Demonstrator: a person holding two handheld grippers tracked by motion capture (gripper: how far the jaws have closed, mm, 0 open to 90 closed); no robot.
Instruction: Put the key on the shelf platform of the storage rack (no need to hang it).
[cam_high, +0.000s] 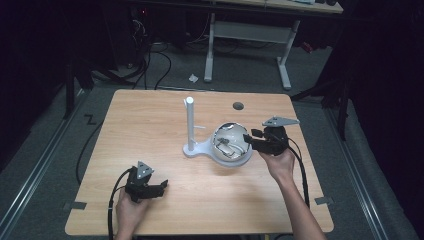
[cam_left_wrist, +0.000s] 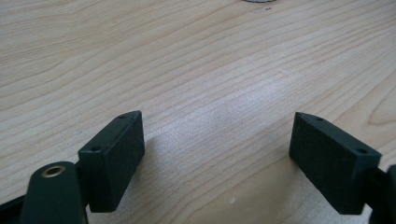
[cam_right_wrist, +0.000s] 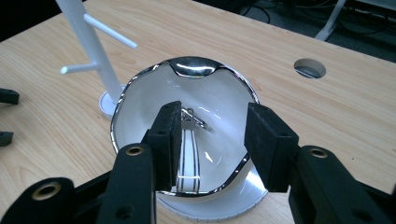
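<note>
Jaws of the right gripper (cam_right_wrist: 212, 140) stand about half open over the bowl (cam_right_wrist: 140, 93), with nothing pressed between the pads; no grip is on anything. Inside the bowl, just beyond the left jaw, lies a bracelet (cam_right_wrist: 189, 161), a white band with dark edges and a small metal clasp at its far end. It rests flat on the bowl's floor, free of the pads, which reads as either just set down or about to be picked up.

The bowl is white inside with a shiny wavy rim and sits on a white base right of the worktop's (cam_high: 150, 130) middle, seen also from above (cam_high: 231, 142). Just beside it, toward the left, rises a white stand (cam_high: 190, 125) with thin pegs, likely meant for hanging jewellery; the pegs are bare.

The left gripper (cam_high: 161, 186) rests near the worktop's near left corner, well apart from the bowl, jaws wide open on bare wood, apparently waiting.

Counted: two grippers, one bowl, one bracelet, one stand, one round hole (cam_high: 238, 105) near the far edge.
</note>
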